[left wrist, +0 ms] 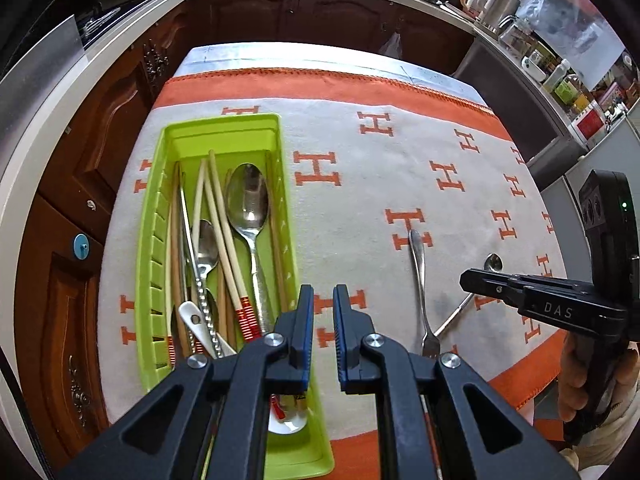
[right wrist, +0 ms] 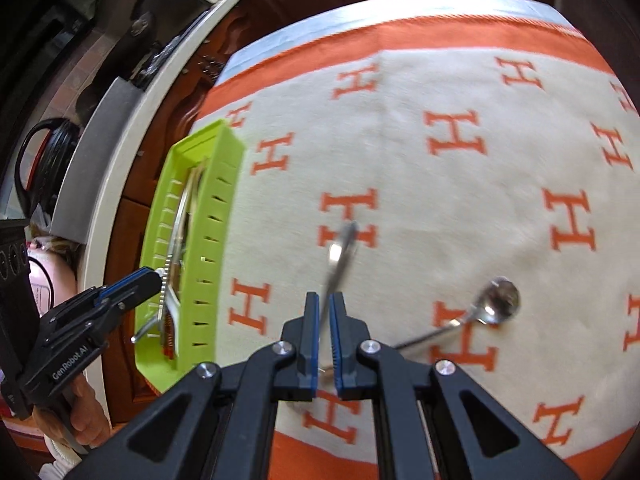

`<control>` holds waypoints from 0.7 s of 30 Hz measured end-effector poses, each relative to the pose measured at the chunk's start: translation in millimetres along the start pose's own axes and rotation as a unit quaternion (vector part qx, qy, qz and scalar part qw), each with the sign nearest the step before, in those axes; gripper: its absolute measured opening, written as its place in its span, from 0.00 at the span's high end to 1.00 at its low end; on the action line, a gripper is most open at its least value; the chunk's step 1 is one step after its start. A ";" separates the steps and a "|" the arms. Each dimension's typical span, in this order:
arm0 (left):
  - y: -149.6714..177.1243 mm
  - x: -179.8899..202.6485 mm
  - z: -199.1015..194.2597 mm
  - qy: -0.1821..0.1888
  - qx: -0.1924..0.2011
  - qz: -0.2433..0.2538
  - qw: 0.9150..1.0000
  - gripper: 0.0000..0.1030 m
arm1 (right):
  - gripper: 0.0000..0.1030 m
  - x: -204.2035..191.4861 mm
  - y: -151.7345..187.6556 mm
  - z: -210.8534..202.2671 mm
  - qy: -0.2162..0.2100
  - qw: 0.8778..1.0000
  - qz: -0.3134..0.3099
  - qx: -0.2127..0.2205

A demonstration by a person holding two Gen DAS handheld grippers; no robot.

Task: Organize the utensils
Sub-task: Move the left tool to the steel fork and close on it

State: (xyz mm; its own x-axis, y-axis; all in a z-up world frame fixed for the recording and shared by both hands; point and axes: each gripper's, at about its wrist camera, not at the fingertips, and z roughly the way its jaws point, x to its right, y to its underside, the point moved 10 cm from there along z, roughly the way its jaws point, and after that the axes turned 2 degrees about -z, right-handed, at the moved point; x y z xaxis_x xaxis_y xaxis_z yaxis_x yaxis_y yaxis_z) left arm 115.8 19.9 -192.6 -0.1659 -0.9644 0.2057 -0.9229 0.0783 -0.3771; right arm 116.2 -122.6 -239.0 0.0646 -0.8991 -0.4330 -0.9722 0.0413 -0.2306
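A lime green tray (left wrist: 224, 120) on the H-patterned cloth holds a large metal spoon (left wrist: 248, 196), chopsticks (left wrist: 224, 240), a white ceramic spoon (left wrist: 192, 316) and other cutlery. My left gripper (left wrist: 323, 292) hangs over the tray's near right edge, its jaws nearly together with nothing between them. It also shows in the right wrist view, left gripper (right wrist: 154, 276) over the tray (right wrist: 216, 220). A fork (left wrist: 418, 280) and a small spoon (left wrist: 493, 262) lie on the cloth. My right gripper (right wrist: 324, 296) is shut and empty above the blurred fork (right wrist: 338, 256); the small spoon (right wrist: 500, 300) lies to its right.
The cloth (left wrist: 360, 200) has an orange border (left wrist: 320, 80) and covers a small table. Brown cabinets (left wrist: 100, 140) and a pale counter (left wrist: 40, 120) stand close on the left and far side. A cluttered shelf (left wrist: 568, 88) is at the right. A hand (left wrist: 580, 380) grips the right tool.
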 end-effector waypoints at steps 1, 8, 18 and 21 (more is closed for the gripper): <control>0.2 4.4 2.6 0.001 -0.002 0.004 1.000 0.93 | 0.93 8.4 3.2 -0.9 0.001 1.000 0.010 -0.001; 3.1 36.4 22.4 0.017 -0.021 0.024 0.999 0.83 | 0.93 54.4 22.5 -3.8 0.005 0.997 0.078 -0.008; 15.8 69.9 51.7 0.054 -0.059 0.029 0.996 0.75 | 0.92 76.5 38.2 -5.5 -0.013 0.992 0.128 -0.001; 21.4 74.6 61.7 0.064 -0.074 0.020 0.995 0.75 | 0.92 81.2 39.0 -8.1 -0.016 0.991 0.133 0.006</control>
State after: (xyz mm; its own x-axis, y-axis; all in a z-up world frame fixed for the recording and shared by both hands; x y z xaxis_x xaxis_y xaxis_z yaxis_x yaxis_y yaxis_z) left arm 105.1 -65.9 -241.1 -0.2376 -0.9204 0.3104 -0.9540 0.1609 -0.2529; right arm 81.7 -197.4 -276.1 -0.1861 -0.8421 -0.5063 -0.9532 0.2796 -0.1148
